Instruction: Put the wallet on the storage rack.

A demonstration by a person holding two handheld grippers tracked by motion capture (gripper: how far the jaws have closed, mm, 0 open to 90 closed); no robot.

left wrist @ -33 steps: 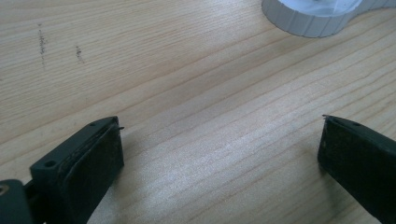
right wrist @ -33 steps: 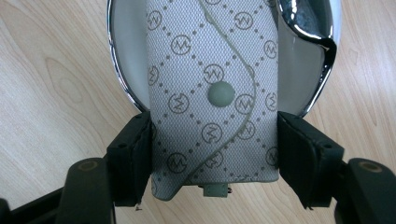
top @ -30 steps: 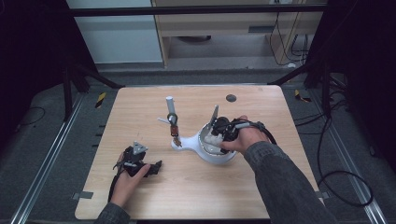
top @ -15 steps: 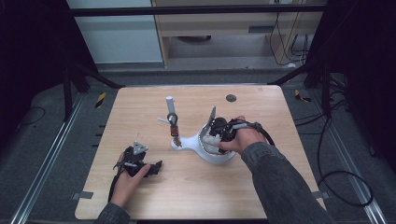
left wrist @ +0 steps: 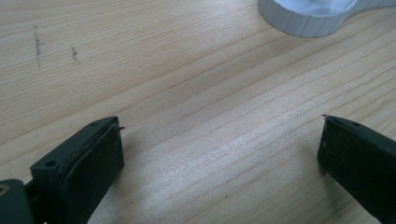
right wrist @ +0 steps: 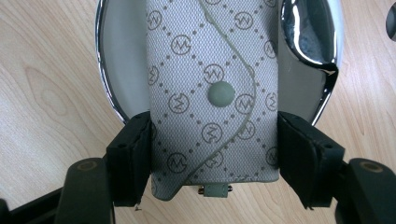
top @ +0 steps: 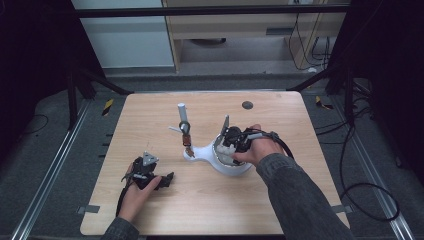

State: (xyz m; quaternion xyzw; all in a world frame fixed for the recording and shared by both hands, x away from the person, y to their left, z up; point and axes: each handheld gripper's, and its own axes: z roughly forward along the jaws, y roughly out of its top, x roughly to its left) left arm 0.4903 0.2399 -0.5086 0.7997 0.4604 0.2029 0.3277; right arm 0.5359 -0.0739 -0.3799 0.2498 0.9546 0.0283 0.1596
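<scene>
- Right gripper: jaws set on the two long sides of a grey monogrammed pouch, pads touching or very nearly touching the fabric; a grip across the narrow width probably keeps the pouch flat and its snap button facing up.
- Grey monogrammed pouch: lies over the dish part of a white stand, spanning it from near rim to far rim, its near end overhanging the rim toward the gripper; judged to be either just set down there or about to be lifted off.
- White stand: sits right of centre on the wooden table; its chrome rim shows on either side of the pouch, and a curved chrome piece lies in the dish just beside the pouch.
- Stand's upright post: rises left of the dish, with small items hanging from it, too small to identify; it stands close to any leftward path out of the dish.
- Left gripper: jaws wide apart, holding nothing, resting low over bare table well left of the stand; judged idle. The stand's ribbed base edge shows ahead of it.
- Dark round mark: on the table beyond the stand, well apart.
</scene>
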